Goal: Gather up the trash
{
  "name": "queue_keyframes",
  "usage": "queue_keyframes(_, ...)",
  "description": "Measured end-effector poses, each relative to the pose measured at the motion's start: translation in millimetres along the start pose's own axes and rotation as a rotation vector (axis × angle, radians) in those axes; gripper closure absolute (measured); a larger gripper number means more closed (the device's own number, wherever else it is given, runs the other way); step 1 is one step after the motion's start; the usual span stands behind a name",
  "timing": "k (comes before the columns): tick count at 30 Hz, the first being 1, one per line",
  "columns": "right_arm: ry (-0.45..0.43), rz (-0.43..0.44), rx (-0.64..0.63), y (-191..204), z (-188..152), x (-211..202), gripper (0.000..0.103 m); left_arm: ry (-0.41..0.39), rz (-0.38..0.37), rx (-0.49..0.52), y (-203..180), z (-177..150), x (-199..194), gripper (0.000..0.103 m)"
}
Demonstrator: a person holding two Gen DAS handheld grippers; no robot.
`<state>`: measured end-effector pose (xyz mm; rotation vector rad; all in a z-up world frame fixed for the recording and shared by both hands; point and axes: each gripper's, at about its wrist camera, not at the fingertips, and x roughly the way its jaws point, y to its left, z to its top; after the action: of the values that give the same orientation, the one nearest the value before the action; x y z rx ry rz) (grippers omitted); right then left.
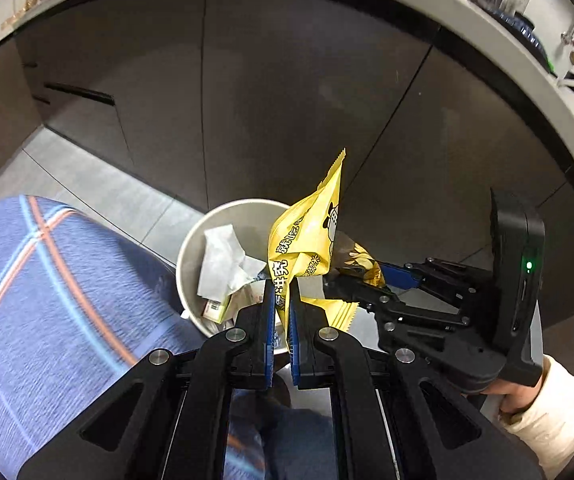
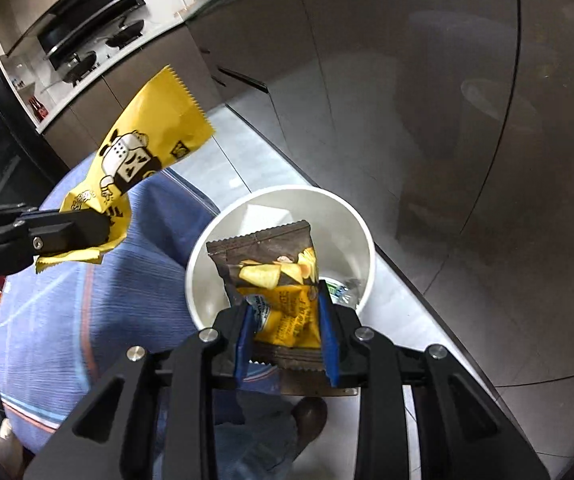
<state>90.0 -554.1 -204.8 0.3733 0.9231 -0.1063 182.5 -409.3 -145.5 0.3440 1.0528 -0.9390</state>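
Floor (image 2: 247,152) grey tile, poss. kitchen | L hand-held gripper (image 1: 282,300) clamps wrapper (image 1: 307,236) | R hand-held gripper (image 2: 287,320) clamps chip bag (image 2: 275,276)

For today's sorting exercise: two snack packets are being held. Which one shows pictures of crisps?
The brown and yellow packet in the right gripper, above the white bin. The left gripper holds an all-yellow wrapper with a cartoon figure.

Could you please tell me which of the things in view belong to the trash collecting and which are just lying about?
Part of the job:
yellow wrapper, pinched in the left gripper
chip bag, held in the right gripper
white bin
crumpled paper in the bin

Just lying about:
pans on the stove
red bottles
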Motion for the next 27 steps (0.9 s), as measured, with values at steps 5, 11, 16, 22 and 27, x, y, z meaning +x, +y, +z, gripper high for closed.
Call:
queue_keyframes(5,0.028,-0.022,-0.046,-3.8,-1.3,28.2,0.071,0.060,0.007,0.005,-3.3,7.2,34.8,0.097)
queue_keyframes(11,0.036,-0.067,-0.153,9.1,3.9,56.0,0.068,0.103,0.034,-0.004,2.1,9.8,64.3,0.093)
queue_keyframes(16,0.042,-0.110,-0.253,18.1,0.3,71.9,0.044,0.087,0.067,-0.019,9.2,12.0,69.7,0.060)
queue_keyframes(22,0.017,-0.133,-0.306,18.0,-7.6,65.1,0.024,0.000,0.133,-0.011,15.0,16.3,54.8,0.028)
queue_keyframes(27,0.003,-0.123,-0.257,7.5,-10.6,54.8,0.004,-0.092,0.225,-0.037,22.2,15.6,38.2,0.008)
